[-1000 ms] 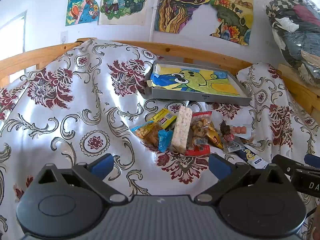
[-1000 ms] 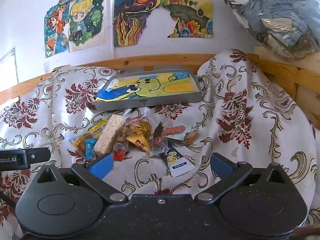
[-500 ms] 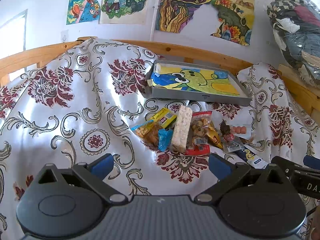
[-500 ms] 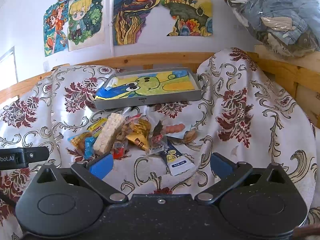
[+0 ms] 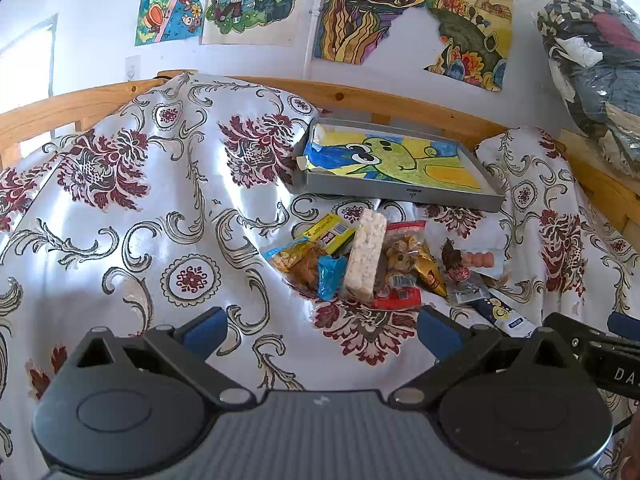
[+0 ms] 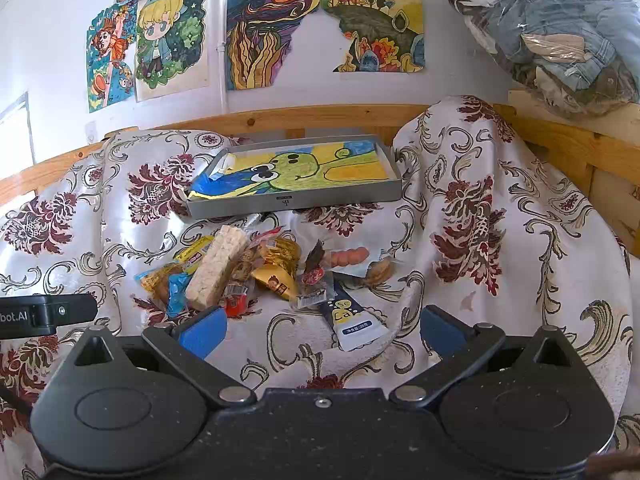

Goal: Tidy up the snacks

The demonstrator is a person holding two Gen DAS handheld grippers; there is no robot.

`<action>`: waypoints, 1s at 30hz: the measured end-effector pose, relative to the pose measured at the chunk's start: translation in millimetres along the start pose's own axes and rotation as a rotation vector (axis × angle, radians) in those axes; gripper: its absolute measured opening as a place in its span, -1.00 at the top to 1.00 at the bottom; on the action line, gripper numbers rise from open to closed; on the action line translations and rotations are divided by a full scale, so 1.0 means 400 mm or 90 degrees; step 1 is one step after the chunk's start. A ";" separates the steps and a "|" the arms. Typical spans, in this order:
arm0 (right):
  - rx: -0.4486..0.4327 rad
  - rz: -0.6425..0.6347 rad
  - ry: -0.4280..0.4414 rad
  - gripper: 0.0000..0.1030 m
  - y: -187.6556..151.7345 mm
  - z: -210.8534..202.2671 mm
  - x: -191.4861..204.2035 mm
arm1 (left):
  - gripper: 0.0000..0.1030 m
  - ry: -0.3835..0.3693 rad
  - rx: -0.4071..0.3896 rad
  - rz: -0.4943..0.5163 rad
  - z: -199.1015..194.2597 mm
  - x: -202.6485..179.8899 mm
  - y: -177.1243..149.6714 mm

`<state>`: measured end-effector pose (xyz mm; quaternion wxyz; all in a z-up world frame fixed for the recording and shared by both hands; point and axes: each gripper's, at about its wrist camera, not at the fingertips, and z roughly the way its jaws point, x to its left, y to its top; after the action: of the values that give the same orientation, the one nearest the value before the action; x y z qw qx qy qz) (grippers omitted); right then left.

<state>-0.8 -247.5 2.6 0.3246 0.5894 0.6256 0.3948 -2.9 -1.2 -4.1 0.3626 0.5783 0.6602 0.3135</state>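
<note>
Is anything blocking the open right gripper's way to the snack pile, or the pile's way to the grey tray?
Nothing visible. Only bare cloth lies between the right gripper and the snack pile; the dark-blue pouch lies nearest. The grey tray sits directly behind the pile.

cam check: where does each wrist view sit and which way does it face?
Left wrist: on the left gripper, facing forward over the floral cloth at the snack pile and grey tray; own open jaws show, right gripper at the right edge.
Right wrist: on the right gripper, facing likewise; own open jaws show, left gripper at the left edge.
Shared: pile, tray, wall drawings.
</note>
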 end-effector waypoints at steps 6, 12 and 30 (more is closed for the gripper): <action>0.000 -0.001 -0.001 -0.99 0.000 0.000 0.002 | -0.99 0.000 -0.001 0.000 0.000 0.000 0.000; 0.000 0.000 0.000 -0.99 0.000 0.000 0.001 | -0.99 0.001 0.000 -0.001 0.000 0.001 0.000; 0.001 -0.005 -0.001 -0.99 0.000 -0.005 0.002 | -0.99 0.001 0.015 -0.015 0.003 -0.009 0.005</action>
<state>-2.8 -246.8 3.5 0.3266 0.5875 0.6278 0.3925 -0.6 -4.5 -2.5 0.3588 0.5744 0.6707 0.3023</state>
